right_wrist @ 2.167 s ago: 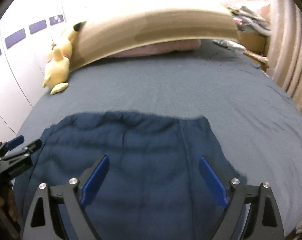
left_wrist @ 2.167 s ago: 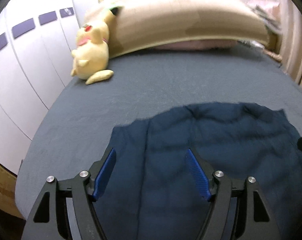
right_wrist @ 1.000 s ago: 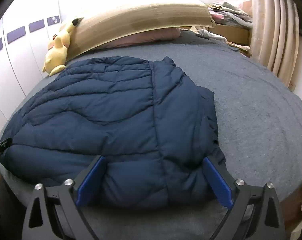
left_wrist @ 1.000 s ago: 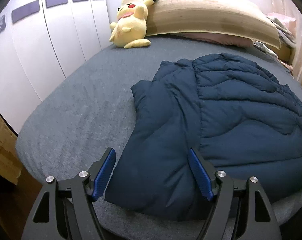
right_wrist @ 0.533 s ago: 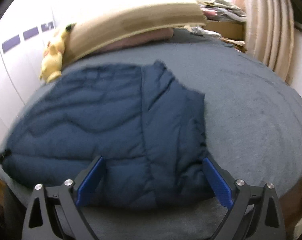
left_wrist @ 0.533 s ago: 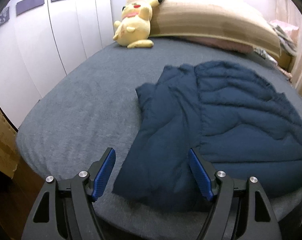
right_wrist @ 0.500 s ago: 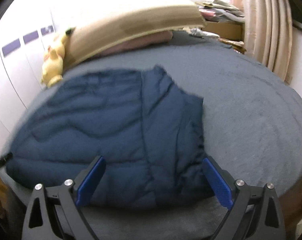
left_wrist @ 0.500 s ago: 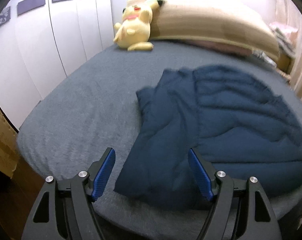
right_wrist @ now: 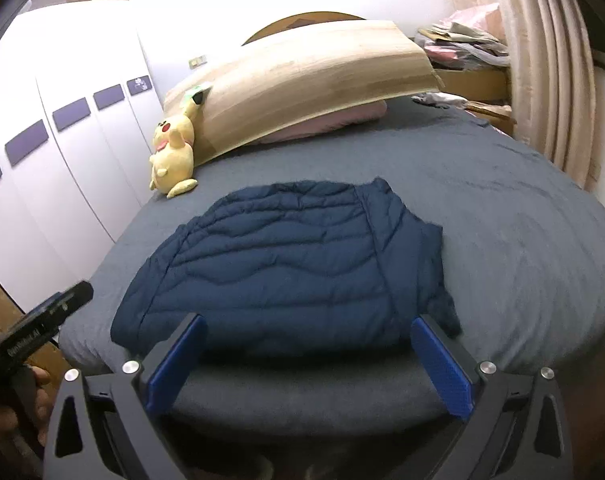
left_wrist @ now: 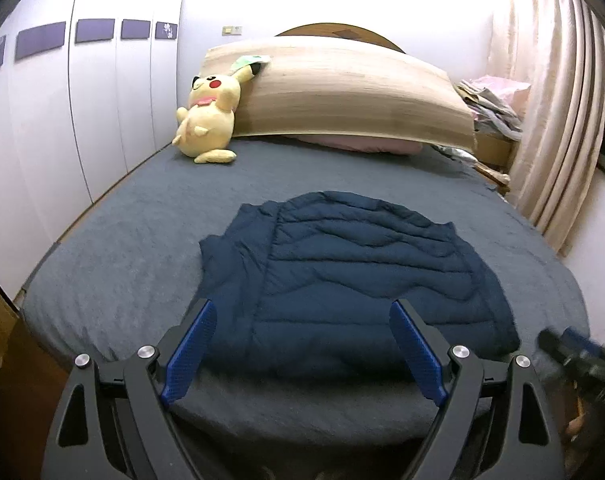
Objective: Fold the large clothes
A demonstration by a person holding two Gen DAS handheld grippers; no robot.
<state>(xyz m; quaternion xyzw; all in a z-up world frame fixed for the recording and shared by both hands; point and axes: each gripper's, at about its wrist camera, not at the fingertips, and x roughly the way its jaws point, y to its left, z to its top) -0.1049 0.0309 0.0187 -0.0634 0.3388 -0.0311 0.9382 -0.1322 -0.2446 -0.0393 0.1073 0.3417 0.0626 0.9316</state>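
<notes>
Both tools, the left tool (left_wrist: 302, 350) and the right tool (right_wrist: 308, 364), stand apart and empty; the left's jaws have just been opening. Just ahead, the folded navy puffer jacket (left_wrist: 354, 280) lies on the bed (left_wrist: 114, 272). It looks soft, light and slippery, best pinched at its near corners. Writing on the left tool's side is too blurred to read.

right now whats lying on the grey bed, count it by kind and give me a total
navy quilted jacket: 1
yellow plush toy: 1
pink pillow, mostly hidden under the leaning wooden board: 1
wooden board: 1
total: 4, all on the grey bed
</notes>
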